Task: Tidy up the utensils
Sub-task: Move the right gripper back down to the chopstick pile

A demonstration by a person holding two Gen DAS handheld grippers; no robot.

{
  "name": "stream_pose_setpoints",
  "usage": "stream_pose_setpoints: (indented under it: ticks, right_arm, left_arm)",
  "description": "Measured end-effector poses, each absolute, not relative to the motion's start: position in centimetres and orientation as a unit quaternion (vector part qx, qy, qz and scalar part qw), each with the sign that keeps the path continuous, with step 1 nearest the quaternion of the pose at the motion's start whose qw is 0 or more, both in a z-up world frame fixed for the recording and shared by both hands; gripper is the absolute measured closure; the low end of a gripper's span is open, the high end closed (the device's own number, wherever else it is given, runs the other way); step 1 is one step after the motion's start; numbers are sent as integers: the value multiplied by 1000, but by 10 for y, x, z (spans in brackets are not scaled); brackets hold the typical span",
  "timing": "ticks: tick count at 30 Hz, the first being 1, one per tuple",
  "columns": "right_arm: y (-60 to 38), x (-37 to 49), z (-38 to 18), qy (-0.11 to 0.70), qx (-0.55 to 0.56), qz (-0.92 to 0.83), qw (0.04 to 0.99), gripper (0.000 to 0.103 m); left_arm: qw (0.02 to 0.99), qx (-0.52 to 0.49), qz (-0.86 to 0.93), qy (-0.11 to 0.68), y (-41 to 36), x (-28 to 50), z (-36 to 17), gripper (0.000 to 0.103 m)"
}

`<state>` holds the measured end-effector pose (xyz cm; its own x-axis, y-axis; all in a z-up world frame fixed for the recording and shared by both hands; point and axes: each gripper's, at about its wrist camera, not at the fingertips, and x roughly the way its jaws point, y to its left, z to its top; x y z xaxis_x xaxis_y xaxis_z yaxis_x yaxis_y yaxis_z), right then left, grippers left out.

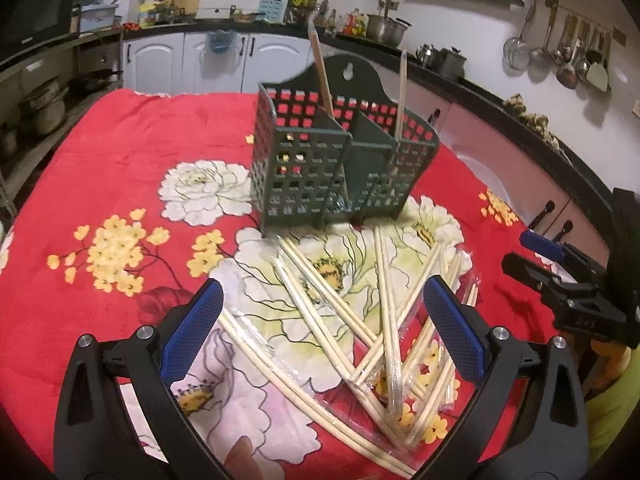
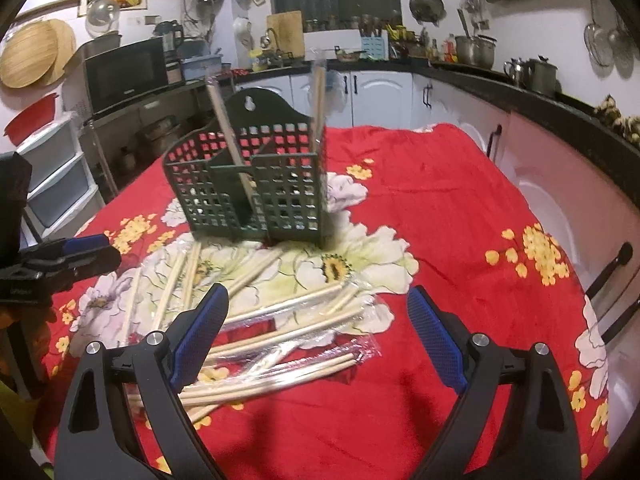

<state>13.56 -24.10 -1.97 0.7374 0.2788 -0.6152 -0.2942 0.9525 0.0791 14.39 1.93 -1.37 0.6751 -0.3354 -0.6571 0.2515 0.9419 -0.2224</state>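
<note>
Where chopsticks [image 1: 352, 312] sprawl, left tongs [image 1: 324, 320] splayed above, caddy [image 1: 336, 160] beyond

home kitchen | cabinets [image 2: 380, 92], microwave [image 2: 126, 72], hanging ladles [image 1: 568, 56], pots [image 2: 476, 50]

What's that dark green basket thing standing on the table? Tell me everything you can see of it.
The green holder looks like moulded plastic, its walls a grid of square holes, with solid dividers splitting it into compartments. A taller arched back panel has a keyhole slot for hanging. It stands upright on the red floral cloth. Two wrapped chopstick pairs already stand in it, in separate compartments, leaning slightly. More wrapped chopsticks lie loose in front; whether any touch its base is unclear.
</note>
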Motion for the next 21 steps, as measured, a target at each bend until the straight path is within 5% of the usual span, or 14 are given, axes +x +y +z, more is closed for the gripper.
stream_pose_setpoints:
  ticks: [8, 15, 21]
  right_arm:
    - [-254, 151, -37, 356, -2, 139, 924, 22]
    - [-256, 163, -45, 376, 3, 136, 917, 27]
    - [-260, 179, -55, 402, 9, 137, 905, 39]
  left_arm:
    - [897, -60, -163, 407, 15, 162, -37, 11]
    - [881, -74, -152, 443, 23, 191, -54, 38]
    - [872, -99, -142, 458, 32, 214, -58, 50]
